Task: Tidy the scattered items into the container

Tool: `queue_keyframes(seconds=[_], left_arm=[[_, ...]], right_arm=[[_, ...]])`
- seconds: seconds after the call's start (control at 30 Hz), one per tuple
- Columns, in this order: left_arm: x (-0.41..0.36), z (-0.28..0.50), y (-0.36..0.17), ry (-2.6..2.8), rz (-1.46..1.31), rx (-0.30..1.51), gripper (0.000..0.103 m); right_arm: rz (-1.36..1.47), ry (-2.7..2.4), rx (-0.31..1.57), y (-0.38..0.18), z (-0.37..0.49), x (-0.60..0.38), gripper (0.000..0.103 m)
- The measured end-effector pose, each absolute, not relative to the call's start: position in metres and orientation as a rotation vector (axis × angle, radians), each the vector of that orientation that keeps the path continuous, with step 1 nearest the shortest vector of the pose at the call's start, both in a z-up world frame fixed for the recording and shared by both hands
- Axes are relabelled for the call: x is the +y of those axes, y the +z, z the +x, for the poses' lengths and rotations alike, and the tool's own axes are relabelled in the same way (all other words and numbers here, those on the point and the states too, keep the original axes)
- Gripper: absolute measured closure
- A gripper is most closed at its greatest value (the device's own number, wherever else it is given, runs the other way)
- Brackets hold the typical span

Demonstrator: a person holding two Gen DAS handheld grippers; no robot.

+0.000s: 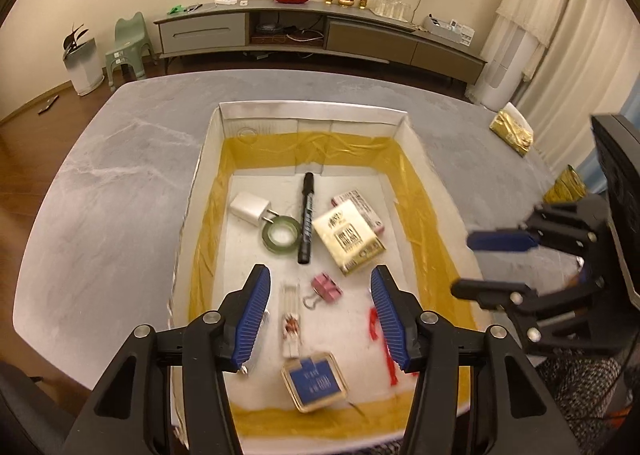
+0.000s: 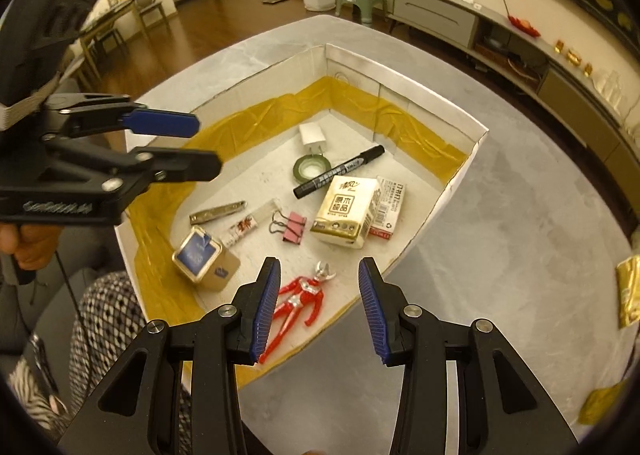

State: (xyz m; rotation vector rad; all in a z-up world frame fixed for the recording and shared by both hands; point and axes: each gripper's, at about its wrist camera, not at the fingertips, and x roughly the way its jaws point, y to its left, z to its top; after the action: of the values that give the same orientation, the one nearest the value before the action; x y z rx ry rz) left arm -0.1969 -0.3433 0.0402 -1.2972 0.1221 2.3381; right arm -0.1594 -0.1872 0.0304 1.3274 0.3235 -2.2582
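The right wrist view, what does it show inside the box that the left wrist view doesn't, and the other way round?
Only the right wrist view shows the red toy figure whole and the metal nail clipper clearly. Only the left wrist view shows the right tongs, open, beside the box. Both show the black marker, white charger, tape roll, tissue pack, pink binder clip and blue tin in the white box.
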Motion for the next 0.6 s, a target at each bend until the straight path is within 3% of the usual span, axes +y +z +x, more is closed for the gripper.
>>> queue_keyframes(seconds=[0.27,0.6], left_arm=[[-0.340,-0.162,0.047,2.383,-1.239,0.218,0.043],[-0.350,-0.143,0.052,2.392,-1.224,0.152,0.043]], right_arm=[[1.414,-2.198,0.350,0.028,-0.152,-0.188,0.059],[1.395,-2.187,0.332,0.039,-0.141,-0.196,0.059]])
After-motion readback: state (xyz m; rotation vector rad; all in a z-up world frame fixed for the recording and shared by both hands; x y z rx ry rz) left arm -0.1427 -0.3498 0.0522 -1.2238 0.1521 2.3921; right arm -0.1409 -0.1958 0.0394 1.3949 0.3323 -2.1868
